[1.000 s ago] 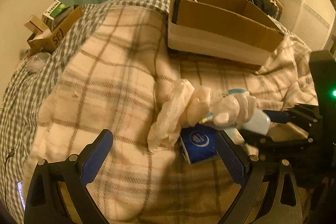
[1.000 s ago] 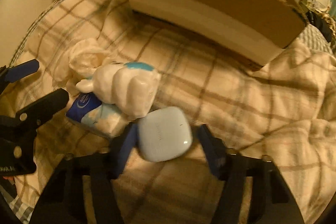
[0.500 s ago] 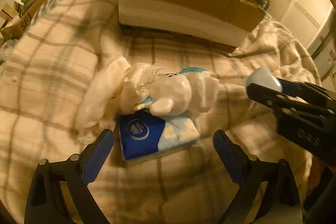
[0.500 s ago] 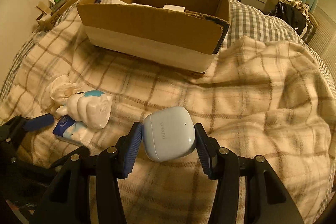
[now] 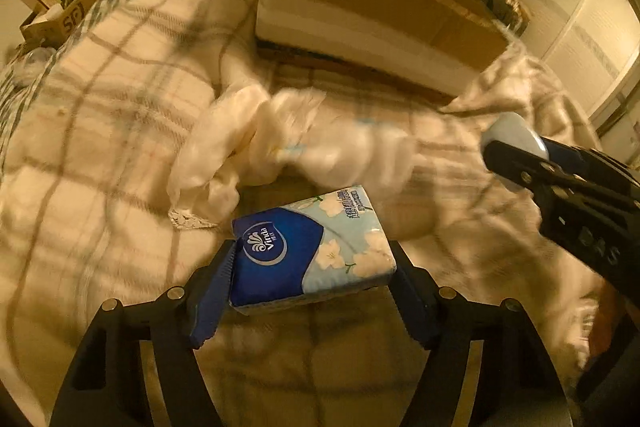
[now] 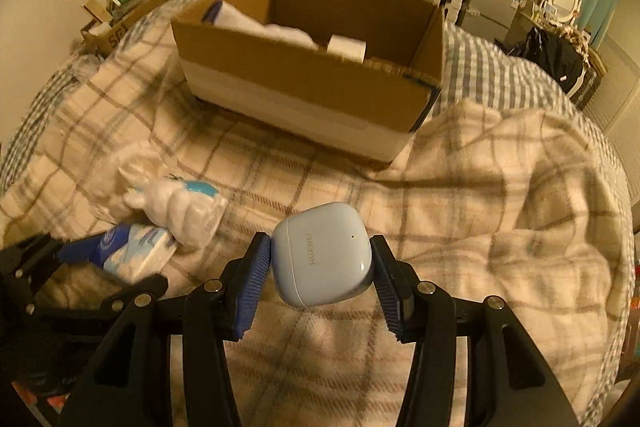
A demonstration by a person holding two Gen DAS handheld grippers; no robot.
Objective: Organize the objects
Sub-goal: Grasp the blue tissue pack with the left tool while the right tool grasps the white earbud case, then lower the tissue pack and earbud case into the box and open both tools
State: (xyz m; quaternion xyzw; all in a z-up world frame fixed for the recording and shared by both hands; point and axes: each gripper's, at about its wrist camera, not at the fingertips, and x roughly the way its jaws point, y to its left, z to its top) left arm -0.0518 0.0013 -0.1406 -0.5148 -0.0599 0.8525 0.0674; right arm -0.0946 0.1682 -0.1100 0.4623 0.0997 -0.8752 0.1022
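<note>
Cardboard box [image 6: 308,83] was part-filled; right gripper [image 6: 320,263] clamped the earbud case [image 6: 324,255], left gripper [image 5: 312,267], jaws just closing, pinched the tissue pack [image 5: 312,251]; figurine [image 6: 180,207] remained on the bed.

Blue tissue pack [image 5: 312,251] and pale-blue earbud case [image 6: 324,255], both clamped.

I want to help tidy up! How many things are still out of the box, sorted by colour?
Blue: 2, the tissue pack and the earbud case.
White: 2, the figurine and the crumpled cloth.
Total: 4.
</note>
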